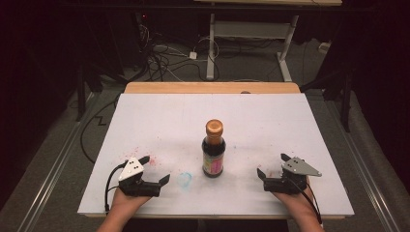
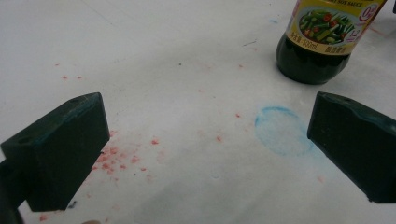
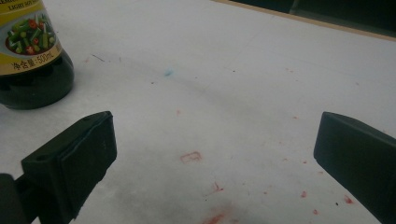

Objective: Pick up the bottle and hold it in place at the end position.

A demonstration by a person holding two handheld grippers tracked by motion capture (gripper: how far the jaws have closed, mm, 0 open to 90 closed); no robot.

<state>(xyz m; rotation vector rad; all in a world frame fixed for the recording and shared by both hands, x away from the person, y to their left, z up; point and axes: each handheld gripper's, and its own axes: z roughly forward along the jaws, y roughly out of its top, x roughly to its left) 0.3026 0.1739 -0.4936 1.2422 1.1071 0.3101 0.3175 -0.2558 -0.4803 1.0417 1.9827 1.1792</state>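
High view: one sauce bottle (image 1: 213,149), dark, gold cap, upright near the middle of the white table (image 1: 159,121). Two grippers at the near edge, well apart from it: left gripper (image 1: 153,170) and right gripper (image 1: 271,166), each held low in a hand, jaws spread wide and empty, pointing inward toward the bottle. One blue ring stain (image 1: 184,179) lies between left gripper and bottle.

Left gripper view: jaws wide, nothing between; bottle (image 2: 322,42) at upper right, blue ring (image 2: 282,129) near the right-hand jaw, red specks.

Right gripper view: jaws wide, empty; bottle (image 3: 32,56) at upper left.
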